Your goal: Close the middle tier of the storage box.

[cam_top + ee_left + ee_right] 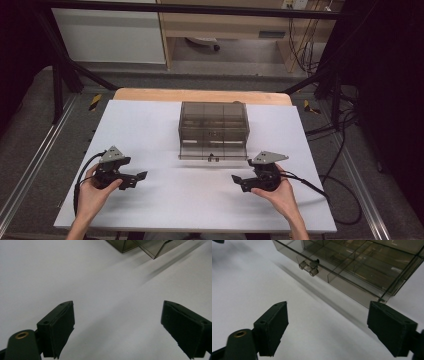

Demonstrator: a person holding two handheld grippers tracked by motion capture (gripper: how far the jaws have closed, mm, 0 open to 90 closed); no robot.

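A: What is sitting at the middle of the desk (pixel 150 130)?

B: A smoky clear plastic drawer box (pixel 214 125) is standing on the white sheet toward the far side of the desk, roughly centred between the two hands. Its lower drawer (pixel 213 150) is sticking out toward the person, and a small clear handle (pixel 213 159) is showing on the drawer front.

A: How is the left tool (pixel 140 177) standing?

B: The person's left hand (pixel 95 192) is holding it near the front left part of the desk, well apart from the box. In the left gripper view the jaws are standing wide apart, with bare white surface between them and nothing gripped. A corner of the box (pixel 140 246) is appearing at the top edge of that view.

A: And the right tool (pixel 237 181)?

B: The right hand (pixel 280 192) is holding it near the front right, just in front of the drawer's right corner and not touching it. In the right gripper view the jaws are gaping, nothing is lying between them, and the pads are pressing on nothing. The drawer (pixel 362 267) with its inner dividers is lying ahead of the jaws, and the handle (pixel 309 267) is sitting up and to the left of the gap.
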